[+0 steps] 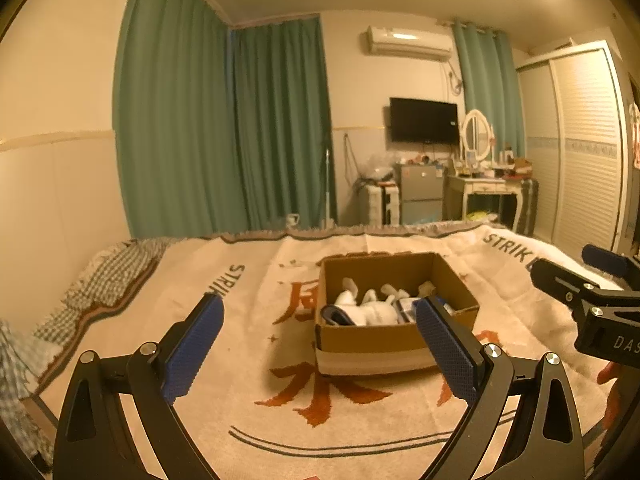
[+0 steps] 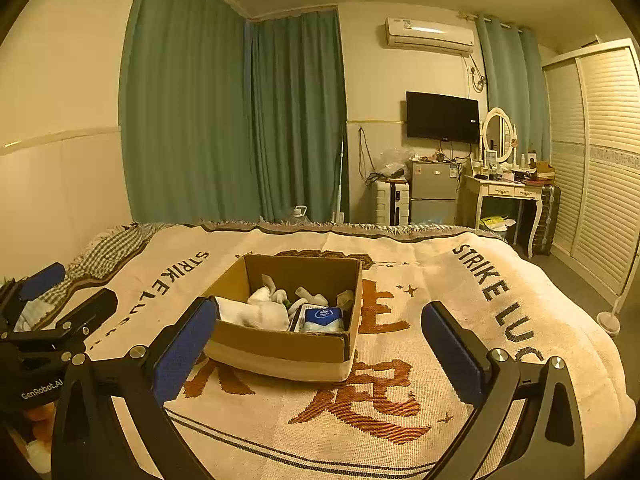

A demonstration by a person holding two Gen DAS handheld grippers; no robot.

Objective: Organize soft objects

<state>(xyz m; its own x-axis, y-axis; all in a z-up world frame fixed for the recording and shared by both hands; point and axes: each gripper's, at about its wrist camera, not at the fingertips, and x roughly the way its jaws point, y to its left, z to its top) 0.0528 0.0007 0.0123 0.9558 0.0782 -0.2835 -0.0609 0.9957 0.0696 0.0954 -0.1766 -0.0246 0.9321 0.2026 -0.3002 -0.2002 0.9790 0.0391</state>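
Left gripper (image 1: 320, 320) spread, empty. Right gripper (image 2: 320, 324) spread, empty. Cardboard box (image 2: 280, 348) centre frame on blanket (image 2: 400, 420); white socks (image 2: 256, 312), blue packet (image 2: 323, 318) inside. Risk: finger snags box wall, tips box; packed socks drag neighbours out.

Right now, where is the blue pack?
The blue pack lies inside the box on the blanket, in its front right corner in the right wrist view, beside the white socks.

"STRIKE LUC" on blanket (image 2: 460, 280)
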